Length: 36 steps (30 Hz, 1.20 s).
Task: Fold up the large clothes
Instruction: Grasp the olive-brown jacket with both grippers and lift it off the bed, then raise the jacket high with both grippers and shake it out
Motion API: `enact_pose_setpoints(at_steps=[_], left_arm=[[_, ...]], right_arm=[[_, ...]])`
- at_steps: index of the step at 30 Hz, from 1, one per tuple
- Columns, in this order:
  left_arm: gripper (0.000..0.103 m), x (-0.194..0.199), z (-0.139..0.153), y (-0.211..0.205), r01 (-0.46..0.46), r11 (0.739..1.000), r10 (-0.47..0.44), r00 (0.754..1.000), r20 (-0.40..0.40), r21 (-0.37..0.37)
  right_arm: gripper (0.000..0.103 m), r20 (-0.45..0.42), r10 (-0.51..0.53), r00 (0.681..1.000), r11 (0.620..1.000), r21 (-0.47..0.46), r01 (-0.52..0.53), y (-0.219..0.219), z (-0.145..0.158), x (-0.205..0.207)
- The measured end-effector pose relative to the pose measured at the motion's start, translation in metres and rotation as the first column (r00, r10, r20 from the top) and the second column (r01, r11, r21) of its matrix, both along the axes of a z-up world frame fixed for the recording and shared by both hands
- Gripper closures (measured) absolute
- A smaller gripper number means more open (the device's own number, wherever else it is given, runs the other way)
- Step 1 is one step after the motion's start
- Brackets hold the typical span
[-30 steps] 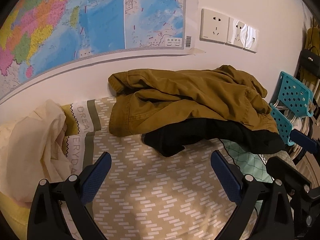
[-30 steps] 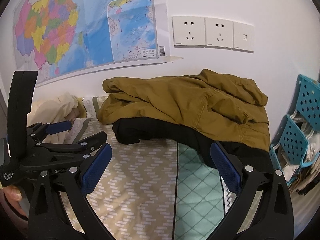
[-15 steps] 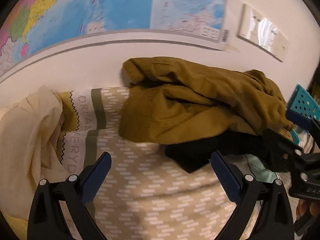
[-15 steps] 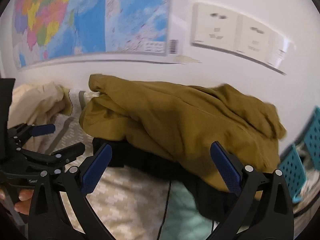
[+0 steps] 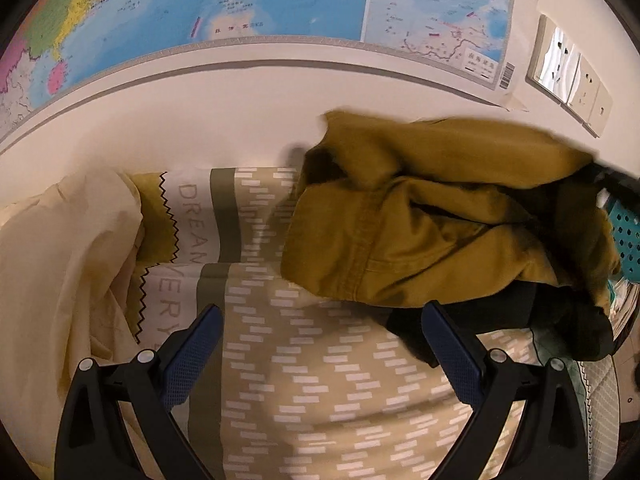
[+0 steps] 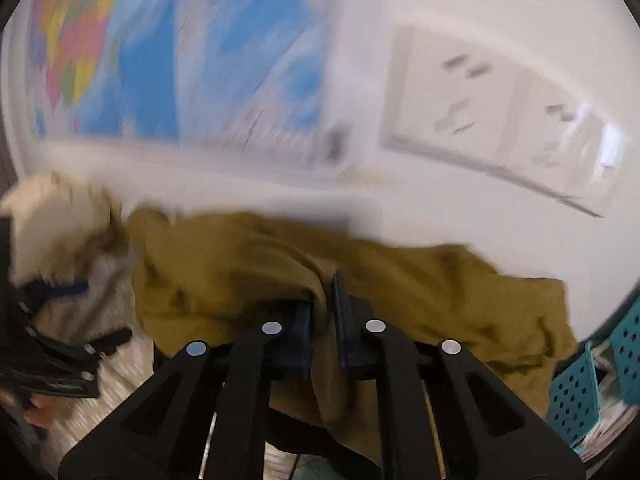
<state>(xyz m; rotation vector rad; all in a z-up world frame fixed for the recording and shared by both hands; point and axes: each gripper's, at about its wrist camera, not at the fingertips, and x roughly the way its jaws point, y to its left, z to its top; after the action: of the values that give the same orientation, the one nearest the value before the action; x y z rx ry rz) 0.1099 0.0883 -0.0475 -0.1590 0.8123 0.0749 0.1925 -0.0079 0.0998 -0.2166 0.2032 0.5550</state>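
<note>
A crumpled mustard jacket (image 5: pixel 420 240) lies at the back of the bed against the wall, on top of a black garment (image 5: pixel 500 320). In the right wrist view my right gripper (image 6: pixel 324 304) has its jaws closing, and a fold of the mustard jacket (image 6: pixel 240 264) is pinched between the pads and pulled up. My left gripper (image 5: pixel 320 356) hovers open over the patterned bedspread (image 5: pixel 320 420), short of the jacket's near left edge, with nothing between its fingers. The left gripper (image 6: pixel 52 340) also shows at the left of the blurred right wrist view.
A cream cloth (image 5: pixel 60 280) is heaped at the left of the bed. A teal perforated basket (image 5: pixel 628 240) stands off the bed's right end. The wall behind holds a map (image 5: pixel 240 8) and sockets (image 5: pixel 568 72).
My right gripper has come forward and up to the jacket and gone from wide open to shut on a fold. The jacket's right side has lifted. The left gripper came closer and stayed open.
</note>
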Motion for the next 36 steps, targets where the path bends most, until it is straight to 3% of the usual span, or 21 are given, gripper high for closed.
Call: enact_pose_setpoints(at_steps=[2, 3, 6, 8, 9, 11, 12, 13, 17, 19, 23, 26, 34, 35, 36], left_arm=[[0.007, 0.004, -0.003, 0.002, 0.003, 1.000, -0.003, 1.000, 0.001, 0.004], [0.007, 0.006, -0.004, 0.003, 0.003, 1.000, -0.003, 1.000, -0.001, 0.007], [0.007, 0.012, -0.009, 0.006, 0.003, 1.000, -0.003, 1.000, -0.007, 0.000], [0.007, 0.015, -0.011, 0.009, 0.001, 1.000, -0.001, 1.000, -0.011, 0.004], [0.007, 0.015, -0.012, 0.010, 0.001, 1.000, -0.001, 1.000, -0.011, 0.005], [0.007, 0.016, -0.014, 0.010, 0.001, 1.000, -0.001, 1.000, -0.014, 0.008], [0.007, 0.017, -0.016, 0.010, 0.004, 1.000, -0.004, 1.000, -0.011, 0.008], [0.007, 0.016, -0.016, 0.010, 0.009, 1.000, -0.009, 1.000, -0.008, 0.008], [0.007, 0.012, -0.019, 0.015, 0.037, 0.999, -0.037, 0.999, 0.022, 0.007], [0.007, 0.010, -0.019, 0.015, 0.055, 0.998, -0.055, 0.998, 0.035, -0.012], [0.007, 0.001, -0.006, 0.005, 0.142, 0.989, -0.135, 0.983, 0.121, -0.050], [0.007, -0.006, 0.007, -0.015, 0.239, 0.970, -0.225, 0.951, 0.214, -0.038], [0.008, 0.026, 0.023, -0.053, 0.338, 0.938, -0.299, 0.900, 0.317, -0.077], [0.024, 0.032, 0.024, -0.055, 0.348, 0.934, -0.302, 0.893, 0.335, -0.086], [0.066, 0.037, 0.025, -0.056, 0.340, 0.937, -0.295, 0.896, 0.332, -0.085]], right_arm=[[0.062, -0.038, 0.002, 0.999, 1.000, -0.016, -0.003, 0.001, 0.005, 0.001], [0.037, -0.036, 0.011, 0.999, 0.999, -0.043, -0.012, 0.007, 0.005, 0.000], [0.035, 0.061, 0.008, 0.998, 0.975, -0.222, 0.006, 0.045, -0.008, -0.009], [0.030, 0.058, 0.055, 0.997, 0.953, -0.301, -0.035, 0.071, -0.013, -0.005], [0.031, 0.072, 0.056, 0.996, 0.946, -0.323, -0.030, 0.081, -0.015, -0.002], [0.046, 0.067, 0.075, 0.995, 0.941, -0.336, -0.048, 0.094, -0.013, 0.004], [0.082, 0.052, 0.096, 0.994, 0.942, -0.326, -0.074, 0.097, -0.010, 0.005], [0.097, 0.025, 0.115, 0.993, 0.946, -0.308, -0.102, 0.094, -0.002, 0.006], [0.098, 0.045, 0.144, 0.989, 0.977, -0.164, -0.135, 0.053, 0.039, -0.014], [0.099, 0.066, 0.149, 0.987, 0.988, -0.044, -0.147, 0.012, 0.066, -0.031], [0.099, 0.071, 0.146, 0.987, 0.981, 0.117, -0.154, -0.057, 0.101, -0.056], [0.099, 0.068, 0.131, 0.989, 0.972, 0.189, -0.142, -0.092, 0.109, -0.070], [0.099, 0.095, 0.109, 0.989, 0.952, 0.277, -0.132, -0.133, 0.105, -0.098], [0.099, 0.097, 0.107, 0.989, 0.946, 0.295, -0.132, -0.141, 0.105, -0.101], [0.099, 0.102, 0.102, 0.990, 0.943, 0.307, -0.128, -0.151, 0.107, -0.105]])
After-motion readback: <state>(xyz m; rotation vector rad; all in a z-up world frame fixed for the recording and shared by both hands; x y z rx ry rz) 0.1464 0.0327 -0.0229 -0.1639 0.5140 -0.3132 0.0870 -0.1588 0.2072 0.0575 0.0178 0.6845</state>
